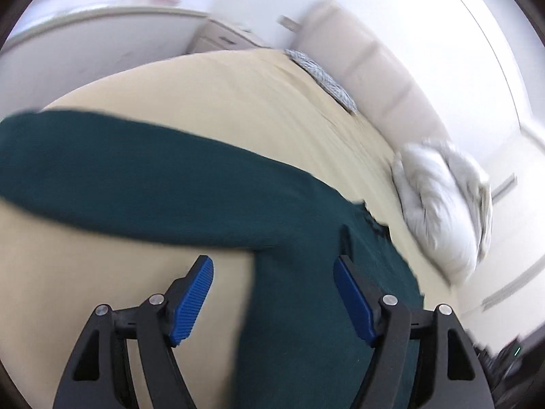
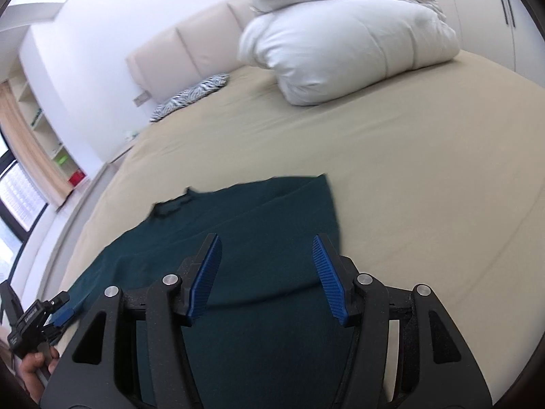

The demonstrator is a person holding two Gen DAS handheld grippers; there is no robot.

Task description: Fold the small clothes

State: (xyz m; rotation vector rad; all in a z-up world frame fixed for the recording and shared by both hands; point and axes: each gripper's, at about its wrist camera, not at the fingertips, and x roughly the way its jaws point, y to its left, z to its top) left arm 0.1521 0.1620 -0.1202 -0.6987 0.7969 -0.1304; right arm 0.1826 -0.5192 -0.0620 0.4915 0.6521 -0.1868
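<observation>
A dark green long-sleeved top (image 1: 177,187) lies flat on the beige bed sheet (image 1: 238,102). In the left wrist view one sleeve stretches to the left and the body runs down between the fingers. My left gripper (image 1: 272,267) is open and empty, just above the armpit area of the top. In the right wrist view the top (image 2: 259,225) lies with its collar at the far left and a folded edge at the right. My right gripper (image 2: 267,245) is open and empty, above the top's body. The left gripper (image 2: 59,310) shows at the lower left, held by a hand.
A white bundled duvet (image 2: 340,44) sits at the head of the bed. A zebra-patterned cushion (image 2: 190,95) lies by the padded headboard (image 2: 177,47). Shelves and a window are at the left in the right wrist view. The bed edge runs along the left.
</observation>
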